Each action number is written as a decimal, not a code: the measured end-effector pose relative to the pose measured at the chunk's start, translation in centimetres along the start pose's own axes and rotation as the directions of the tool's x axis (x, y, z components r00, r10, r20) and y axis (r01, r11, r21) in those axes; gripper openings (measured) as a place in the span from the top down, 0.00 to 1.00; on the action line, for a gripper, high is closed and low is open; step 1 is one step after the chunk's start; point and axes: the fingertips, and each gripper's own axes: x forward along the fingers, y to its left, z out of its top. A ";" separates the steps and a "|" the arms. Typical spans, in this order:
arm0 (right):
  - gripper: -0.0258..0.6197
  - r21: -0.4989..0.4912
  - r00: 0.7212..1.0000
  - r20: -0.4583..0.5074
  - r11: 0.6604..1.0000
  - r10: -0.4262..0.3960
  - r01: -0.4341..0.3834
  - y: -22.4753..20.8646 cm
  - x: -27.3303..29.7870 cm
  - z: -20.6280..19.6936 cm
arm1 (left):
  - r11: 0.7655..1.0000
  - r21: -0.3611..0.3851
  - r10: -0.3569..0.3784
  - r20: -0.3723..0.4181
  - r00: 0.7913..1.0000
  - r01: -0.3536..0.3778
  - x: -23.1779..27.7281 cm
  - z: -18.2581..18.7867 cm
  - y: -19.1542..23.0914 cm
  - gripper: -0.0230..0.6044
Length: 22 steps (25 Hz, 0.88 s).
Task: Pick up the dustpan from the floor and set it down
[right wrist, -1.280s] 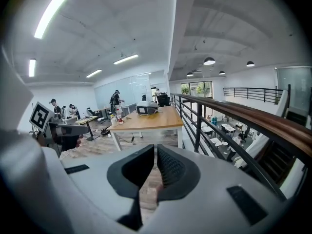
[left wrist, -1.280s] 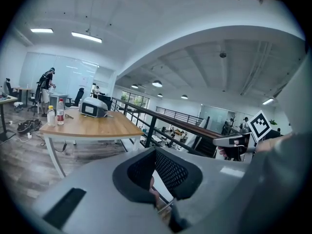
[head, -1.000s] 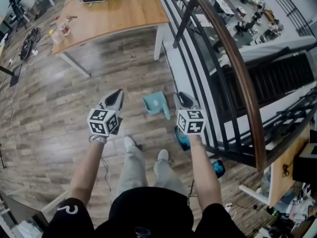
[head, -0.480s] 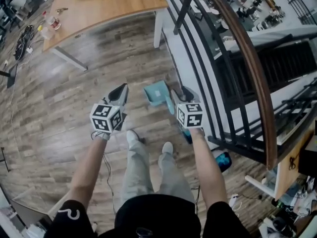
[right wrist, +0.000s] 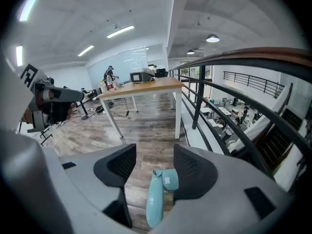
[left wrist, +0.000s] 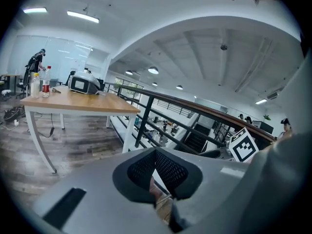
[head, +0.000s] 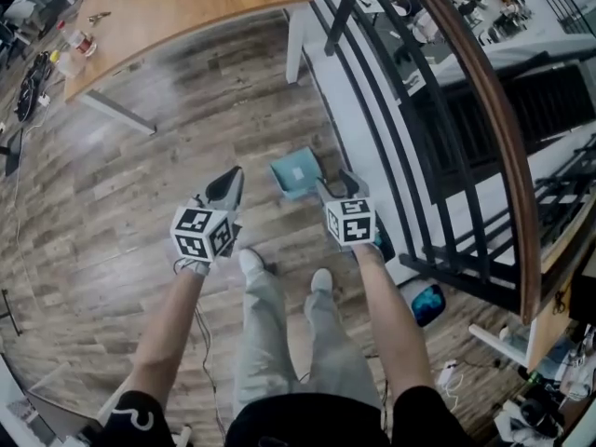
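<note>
A light blue dustpan (head: 296,172) lies on the wood floor close to the railing, its handle (right wrist: 155,201) pointing back toward me. My right gripper (head: 337,188) hangs just right of and above it. In the right gripper view the handle shows below, between the jaws of this gripper (right wrist: 155,167). Those jaws are opening and neither pad touches the dustpan. My left gripper (head: 229,185) is to the dustpan's left and apart from it. In its own view the left gripper (left wrist: 156,152) has its pads meeting at the tips with nothing between them.
A black metal railing with a brown handrail (head: 470,110) runs along the right, with stairs beyond. A wooden table (head: 186,7) on white legs stands ahead. My shoes (head: 248,264) are just behind the grippers. A blue object (head: 426,303) lies by the railing's foot.
Both grippers have sunk toward the floor. The right one has come closer to the dustpan and its jaws have spread apart.
</note>
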 end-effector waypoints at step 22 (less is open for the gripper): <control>0.56 0.005 0.974 -0.226 1.000 -0.016 0.017 -0.8 8.3 -10.5 | 0.998 -0.030 -0.049 -0.055 0.997 0.047 4.8 -8.0 2.5 0.97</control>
